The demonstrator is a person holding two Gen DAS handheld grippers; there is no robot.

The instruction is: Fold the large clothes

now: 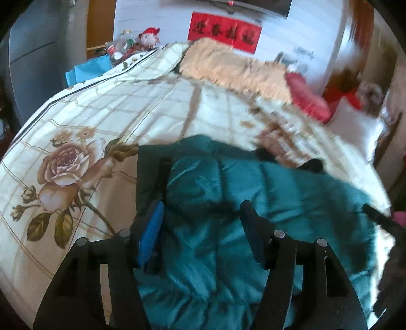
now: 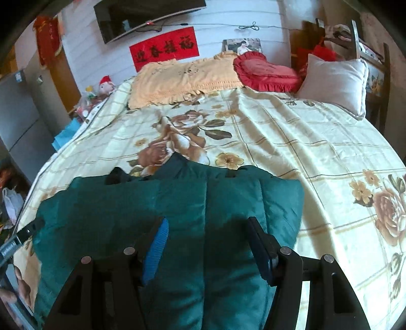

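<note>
Bed (image 2: 291,142): covered by a cream checked bedspread (image 2: 317,157) printed with large brown roses. Head end, in order: a peach frilled pillow cover (image 2: 182,81), a red heart-shaped cushion (image 2: 266,73) and a white pillow (image 2: 337,81). Wall behind: a red banner (image 2: 165,48) with dark characters, and a dark screen (image 2: 147,17) above it. Beside the bed: a plush toy (image 2: 106,85) with a red cap, a blue bag (image 2: 67,134) and a grey cabinet (image 2: 17,119).

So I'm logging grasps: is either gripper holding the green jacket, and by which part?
Neither. The left gripper and right gripper are both open over the green jacket, gripping nothing.
</note>
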